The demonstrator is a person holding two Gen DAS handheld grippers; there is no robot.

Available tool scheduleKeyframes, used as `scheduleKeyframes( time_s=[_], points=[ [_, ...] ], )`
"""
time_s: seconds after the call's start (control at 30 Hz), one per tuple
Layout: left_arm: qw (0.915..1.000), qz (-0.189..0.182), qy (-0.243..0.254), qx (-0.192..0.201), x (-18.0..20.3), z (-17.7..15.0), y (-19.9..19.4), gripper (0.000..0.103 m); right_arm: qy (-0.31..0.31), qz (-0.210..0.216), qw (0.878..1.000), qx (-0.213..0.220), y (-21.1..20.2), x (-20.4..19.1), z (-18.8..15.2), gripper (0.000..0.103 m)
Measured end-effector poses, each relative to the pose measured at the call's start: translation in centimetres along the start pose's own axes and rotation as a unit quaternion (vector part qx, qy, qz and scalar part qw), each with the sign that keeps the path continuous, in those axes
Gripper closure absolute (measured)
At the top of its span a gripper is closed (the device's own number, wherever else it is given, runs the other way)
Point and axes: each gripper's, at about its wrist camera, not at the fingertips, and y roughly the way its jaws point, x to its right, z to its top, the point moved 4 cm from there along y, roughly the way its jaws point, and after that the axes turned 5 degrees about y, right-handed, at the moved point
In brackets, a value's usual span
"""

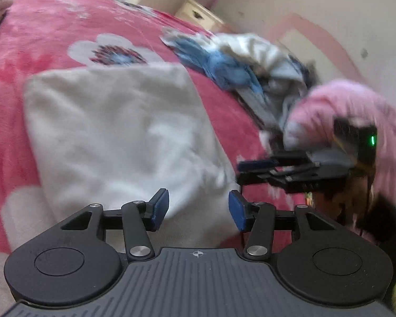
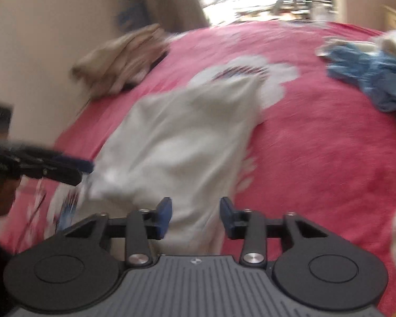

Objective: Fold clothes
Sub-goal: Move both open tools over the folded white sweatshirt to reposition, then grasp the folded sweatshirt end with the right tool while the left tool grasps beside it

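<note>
A white garment (image 1: pixel 118 132) lies partly folded on the pink flowered bedspread (image 1: pixel 39 39). My left gripper (image 1: pixel 199 210) hovers over its near edge, jaws open, the cloth showing in the gap with neither pad pressing it. The right gripper (image 1: pixel 250 170) enters from the right at the garment's right corner, held by an arm in a fluffy pink sleeve (image 1: pixel 343 105). In the right wrist view the same white garment (image 2: pixel 184 137) runs up from my right gripper (image 2: pixel 195 215), whose jaws stand open over the cloth. The left gripper (image 2: pixel 79 170) pokes in at the garment's left corner.
A heap of blue and white clothes (image 1: pixel 237 63) lies on the bed's right side, seen also as a blue and white heap (image 2: pixel 369 79). A beige folded pile (image 2: pixel 124 60) sits by the wall at the far left. A cream nightstand (image 1: pixel 200 15) stands beyond the bed.
</note>
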Motion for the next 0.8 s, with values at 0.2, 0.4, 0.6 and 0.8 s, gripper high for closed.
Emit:
scheduleKeyframes(
  time_s=[0.2, 0.4, 0.6, 0.8],
  points=[
    [0.9856, 0.168, -0.022, -0.008, -2.6, 4.1, 0.7, 0.048, 0.09, -0.041, 0.995, 0.013, 1.0, 1.7, 3.3, 0.044],
    [0.9623, 0.261, -0.03, -0.069, -3.4, 3.6, 2.7, 0.036, 0.097, -0.051, 0.994, -0.011, 2.1, 0.9, 3.4, 0.024],
    [0.947, 0.296, -0.064, -0.107, -4.8, 2.0, 3.0, 0.027, 0.092, -0.065, 0.993, -0.031, 2.5, 0.4, 2.7, 0.011],
    [0.9415, 0.317, -0.053, -0.102, -4.6, 2.0, 2.6, 0.021, 0.081, -0.072, 0.994, -0.032, 2.7, -0.3, 2.8, 0.006]
  ],
)
